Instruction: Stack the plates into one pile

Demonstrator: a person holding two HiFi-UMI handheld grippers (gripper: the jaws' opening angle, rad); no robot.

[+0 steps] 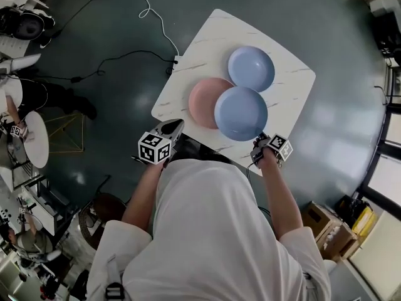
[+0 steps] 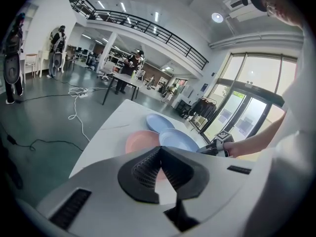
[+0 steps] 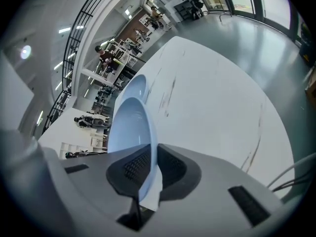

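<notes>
I count three plates on one white table (image 1: pixel 207 36): two blue, one pink. The far blue plate (image 1: pixel 250 68) lies at one o'clock from the pink plate (image 1: pixel 203 99), and the near blue plate (image 1: pixel 240 113) at four o'clock from it. I carry two grippers, my left gripper (image 1: pixel 173 128) at the table's seven o'clock and my right gripper (image 1: pixel 259 141) at its five o'clock. Each bears one marker cube, two in all: left cube (image 1: pixel 155 148), right cube (image 1: pixel 280 146). Two cables cross the floor: one white cable (image 1: pixel 156 14) at the table's eleven o'clock and one black cable (image 1: pixel 119 58) at nine o'clock.
</notes>
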